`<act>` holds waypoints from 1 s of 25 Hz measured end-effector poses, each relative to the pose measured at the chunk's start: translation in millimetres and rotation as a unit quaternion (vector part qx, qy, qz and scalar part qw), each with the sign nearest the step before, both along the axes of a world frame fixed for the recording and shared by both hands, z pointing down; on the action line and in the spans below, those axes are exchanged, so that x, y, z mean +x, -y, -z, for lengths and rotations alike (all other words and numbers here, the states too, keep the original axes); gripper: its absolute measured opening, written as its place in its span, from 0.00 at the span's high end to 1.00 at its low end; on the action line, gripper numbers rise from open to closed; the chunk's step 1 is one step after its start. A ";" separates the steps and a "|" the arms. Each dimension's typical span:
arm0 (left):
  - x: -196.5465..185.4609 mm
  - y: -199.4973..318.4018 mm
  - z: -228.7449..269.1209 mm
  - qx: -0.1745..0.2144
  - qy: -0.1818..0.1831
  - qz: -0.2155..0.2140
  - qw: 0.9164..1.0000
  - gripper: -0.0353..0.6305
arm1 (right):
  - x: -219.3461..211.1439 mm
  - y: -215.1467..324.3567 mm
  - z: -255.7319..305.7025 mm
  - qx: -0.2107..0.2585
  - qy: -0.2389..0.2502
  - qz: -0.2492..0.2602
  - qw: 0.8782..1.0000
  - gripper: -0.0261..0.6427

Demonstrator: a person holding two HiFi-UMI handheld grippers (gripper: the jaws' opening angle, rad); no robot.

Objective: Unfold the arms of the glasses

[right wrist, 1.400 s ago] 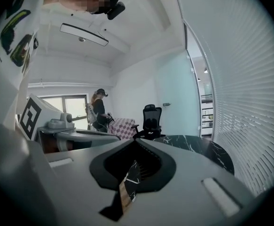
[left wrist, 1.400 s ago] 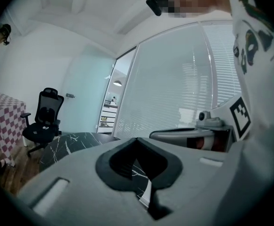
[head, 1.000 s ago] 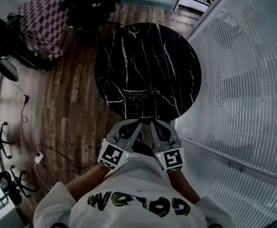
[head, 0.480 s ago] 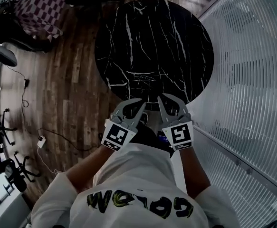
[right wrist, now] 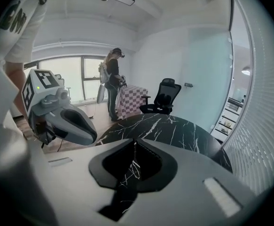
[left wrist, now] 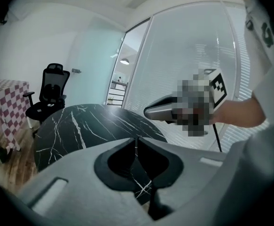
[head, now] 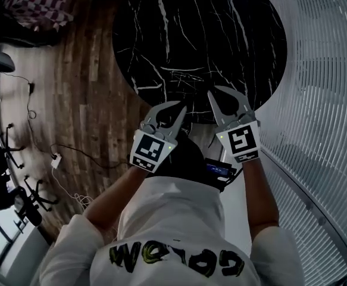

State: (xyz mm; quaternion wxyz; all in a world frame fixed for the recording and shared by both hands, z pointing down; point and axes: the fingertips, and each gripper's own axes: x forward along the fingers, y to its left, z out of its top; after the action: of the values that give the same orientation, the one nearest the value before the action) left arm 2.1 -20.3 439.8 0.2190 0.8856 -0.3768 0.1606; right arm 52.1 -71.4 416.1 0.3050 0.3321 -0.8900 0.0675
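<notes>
A round black marble table (head: 233, 28) fills the upper head view. Near its front edge lies a faint thin-lined shape (head: 184, 78), too dim to tell whether it is the glasses. My left gripper (head: 183, 108) hovers just short of that edge; its jaws have just been opening and stand a thin slit apart, with nothing between them (left wrist: 137, 142). My right gripper (head: 209, 94) reaches over the rim beside it, its tips together and empty (right wrist: 135, 147). Each gripper shows in the other's view: the right one (left wrist: 169, 112), the left one (right wrist: 61, 121).
A ribbed glass wall (head: 322, 100) runs close along the table's right side. Wooden floor with cables (head: 57, 159) lies to the left. A checkered table (head: 36, 2) and office chairs (left wrist: 50, 91) stand beyond. A person (right wrist: 113, 79) stands by the far window.
Both grippers have moved forward and down from my chest to the table's near edge and spread apart. The table now sits larger and higher in the head view.
</notes>
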 end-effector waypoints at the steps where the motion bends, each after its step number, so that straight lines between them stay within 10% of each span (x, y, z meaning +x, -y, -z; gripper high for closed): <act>1: 0.4 2.2 -7.7 -0.006 0.000 0.002 1.000 0.91 | -0.4 3.1 -8.6 -0.004 -0.006 0.006 1.000 0.93; 25: 32.8 22.9 -159.2 -0.213 -0.065 0.068 0.973 0.81 | -5.7 29.4 -172.2 -0.070 -0.150 0.144 0.976 0.89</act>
State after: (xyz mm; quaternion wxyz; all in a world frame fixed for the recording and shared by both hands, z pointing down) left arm 34.9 -43.2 599.0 0.4367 0.7994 -0.3784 0.1642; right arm 46.4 -100.8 588.3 0.4645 0.1844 -0.8655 0.0347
